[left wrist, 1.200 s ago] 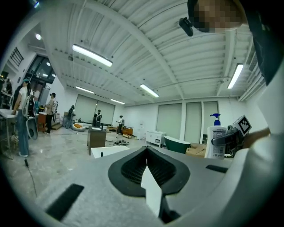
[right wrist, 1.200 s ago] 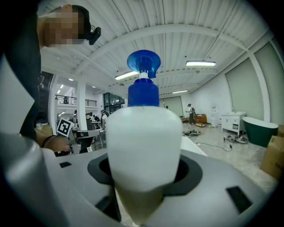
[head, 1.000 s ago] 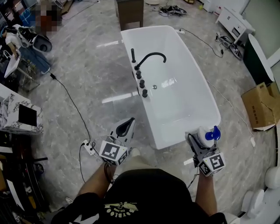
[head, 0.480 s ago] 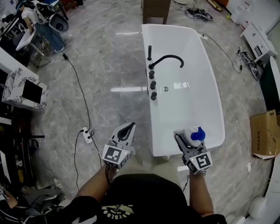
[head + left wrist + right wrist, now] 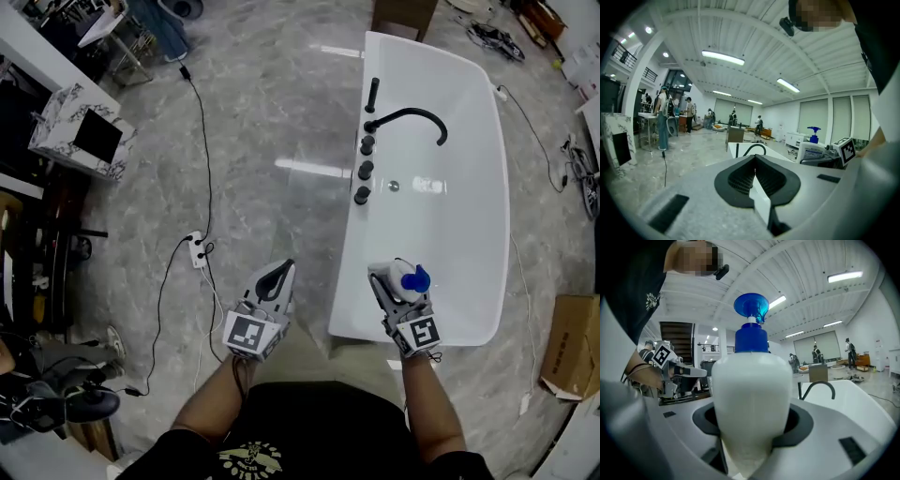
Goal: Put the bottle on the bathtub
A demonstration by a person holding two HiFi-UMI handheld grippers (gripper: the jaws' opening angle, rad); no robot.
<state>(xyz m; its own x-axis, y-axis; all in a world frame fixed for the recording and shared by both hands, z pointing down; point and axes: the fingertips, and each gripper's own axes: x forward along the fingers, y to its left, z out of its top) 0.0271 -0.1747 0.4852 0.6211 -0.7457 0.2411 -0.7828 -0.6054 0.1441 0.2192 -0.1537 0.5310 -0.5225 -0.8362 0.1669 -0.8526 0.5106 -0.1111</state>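
Pressed the jaws of the right gripper (image 5: 389, 281) against both sides of the bottle (image 5: 751, 399), with its white body wedged deep between them and its blue pump head pointing away from that gripper's camera. Held it, by the head view, over the near end of the bathtub (image 5: 349, 281), just inside the near edge and about midway along it; could not tell whether it touched the tub. Had the jaws of the left gripper (image 5: 279, 272) drawn together, tip to tip, with nothing between them. Hung that one over the grey marbled floor (image 5: 262, 122), just beside the tub's near left corner and apart from its rim. Noted, along the tub's left edge toward the far end, a row of black knobs (image 5: 364, 169) and a curved black faucet (image 5: 408, 117) arching over the white basin. Noted also a white power strip (image 5: 198, 251) on the floor well to the left of the tub, with a dark cable (image 5: 205, 141) running from it toward the far left. Caught a cardboard box (image 5: 572, 342) on the floor beyond the tub's right edge. Saw, through the left gripper view, the bottle and the right gripper's marker cube (image 5: 846, 149) off to the right; through the right gripper view, the left gripper off to the left with a forearm (image 5: 637, 366) behind it.
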